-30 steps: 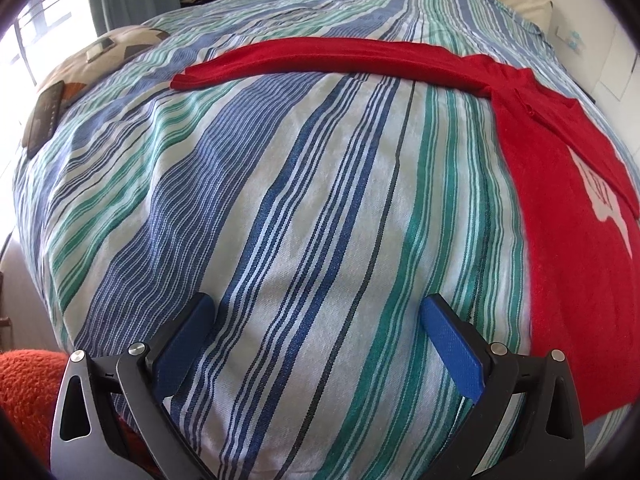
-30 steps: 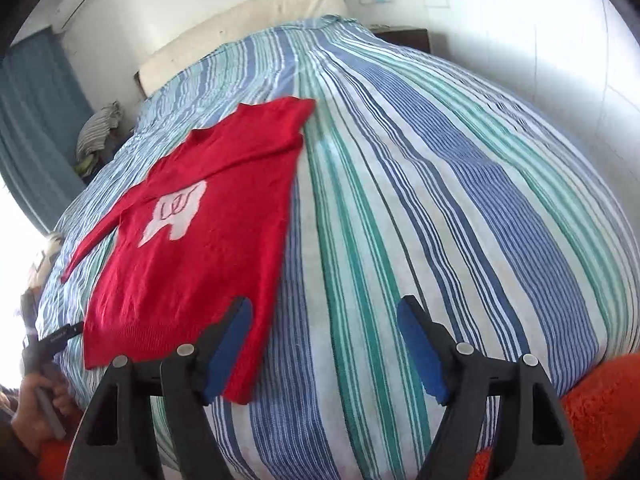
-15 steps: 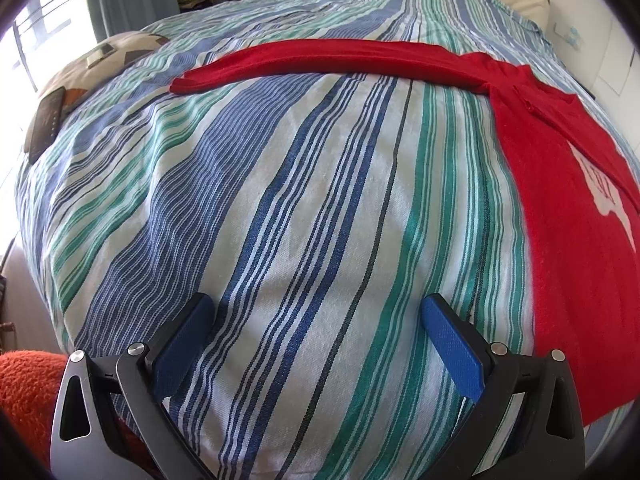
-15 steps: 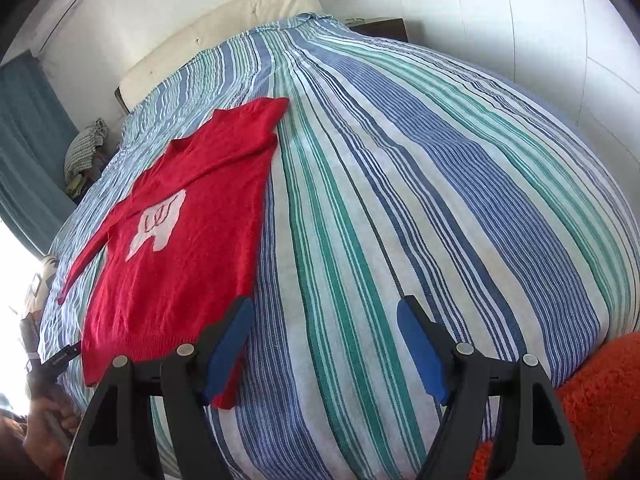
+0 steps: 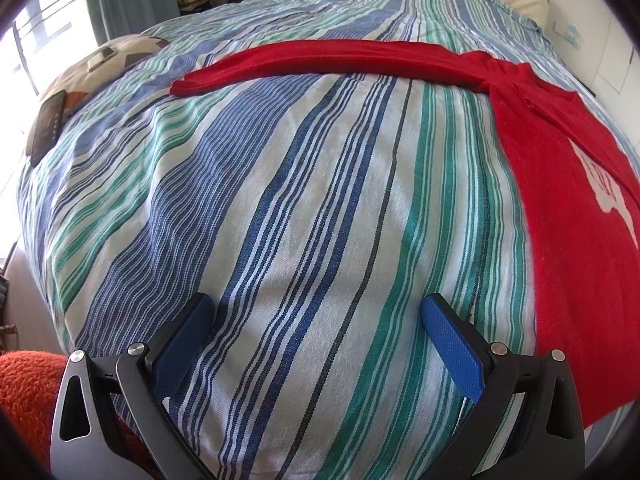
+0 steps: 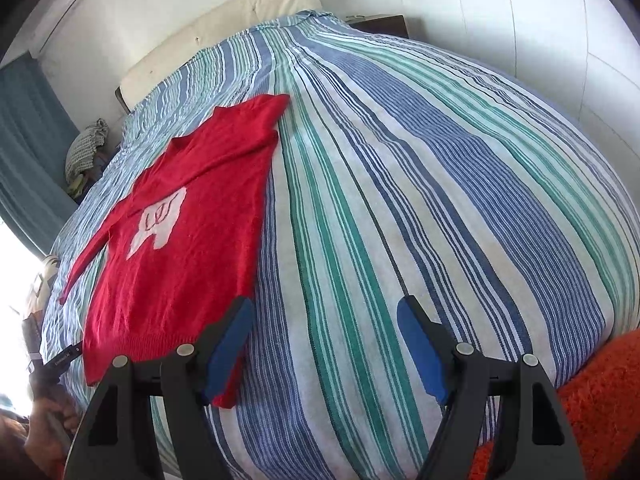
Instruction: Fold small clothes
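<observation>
A small red sweater [image 6: 180, 240] with a white emblem lies flat on the striped bed. Its right side looks folded in, and its left sleeve [image 5: 340, 60] stretches out straight to the left. In the left wrist view the body [image 5: 568, 216] is at the right. My left gripper [image 5: 316, 320] is open and empty above bare striped sheet, left of the sweater's hem. My right gripper [image 6: 324, 328] is open and empty, its left finger over the sweater's lower right corner.
The striped bedspread [image 6: 440, 160] covers the whole bed. A patterned cushion [image 5: 104, 64] with a phone and a remote lies at the left edge. A cream headboard [image 6: 224, 28] and white wall stand behind. Orange fuzzy fabric [image 6: 600, 400] shows at the near bed edge.
Both grippers stay open. The right wrist view has shifted slightly, with the sweater sliding a little within the frame. The left view is nearly unchanged.
</observation>
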{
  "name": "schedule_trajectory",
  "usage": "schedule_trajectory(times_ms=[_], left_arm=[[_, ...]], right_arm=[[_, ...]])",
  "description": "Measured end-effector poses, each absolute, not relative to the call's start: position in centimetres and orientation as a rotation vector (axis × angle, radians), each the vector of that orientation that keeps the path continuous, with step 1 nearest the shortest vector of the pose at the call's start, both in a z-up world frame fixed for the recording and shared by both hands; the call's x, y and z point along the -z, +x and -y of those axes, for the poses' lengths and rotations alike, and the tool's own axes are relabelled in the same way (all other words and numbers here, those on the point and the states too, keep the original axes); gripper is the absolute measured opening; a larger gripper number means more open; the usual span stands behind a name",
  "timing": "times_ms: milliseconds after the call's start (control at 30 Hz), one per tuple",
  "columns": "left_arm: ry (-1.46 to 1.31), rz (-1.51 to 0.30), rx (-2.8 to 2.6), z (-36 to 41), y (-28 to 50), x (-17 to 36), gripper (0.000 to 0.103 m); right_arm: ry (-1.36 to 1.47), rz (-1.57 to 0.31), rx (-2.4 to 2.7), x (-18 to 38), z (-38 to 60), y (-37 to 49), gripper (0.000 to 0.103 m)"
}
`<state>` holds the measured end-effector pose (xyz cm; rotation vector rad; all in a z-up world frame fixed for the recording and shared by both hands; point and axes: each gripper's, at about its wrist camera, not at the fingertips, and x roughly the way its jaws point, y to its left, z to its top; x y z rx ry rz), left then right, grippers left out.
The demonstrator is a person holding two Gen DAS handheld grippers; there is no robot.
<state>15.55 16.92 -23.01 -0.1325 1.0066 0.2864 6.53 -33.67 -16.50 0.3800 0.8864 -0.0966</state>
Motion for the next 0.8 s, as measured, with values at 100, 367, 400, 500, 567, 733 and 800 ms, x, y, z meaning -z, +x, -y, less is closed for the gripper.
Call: schedule_trajectory(times_ms=[100, 367, 400, 500, 567, 733, 800], left_arm=[[-0.133, -1.007, -0.287, -16.91, 15.55, 23.02, 0.103], [-0.131, -1.006, -0.288, -16.89, 15.56, 23.03, 0.103], [-0.131, -1.006, -0.288, -16.89, 15.55, 23.03, 0.103], [-0.131, -1.006, -0.288, -16.88, 15.56, 23.03, 0.103], [-0.131, -1.006, -0.288, -16.87, 15.56, 23.03, 0.103], [-0.131, -1.006, -0.288, -16.87, 15.56, 23.04, 0.103], [-0.131, -1.006, -0.288, -16.85, 15.57, 23.04, 0.103]], right_arm=[[0.378, -0.883, 0.095, 16.48, 33.48, 6.53, 0.075], [0.376, -0.885, 0.090, 16.54, 33.12, 6.56, 0.075], [0.376, -0.886, 0.091, 16.57, 33.11, 6.57, 0.075], [0.379, -0.886, 0.091, 16.64, 33.12, 6.58, 0.075], [0.380, -0.886, 0.091, 16.63, 33.14, 6.59, 0.075], [0.383, -0.879, 0.092, 16.54, 33.14, 6.54, 0.075], [0.384, -0.880, 0.092, 16.54, 33.12, 6.55, 0.075]])
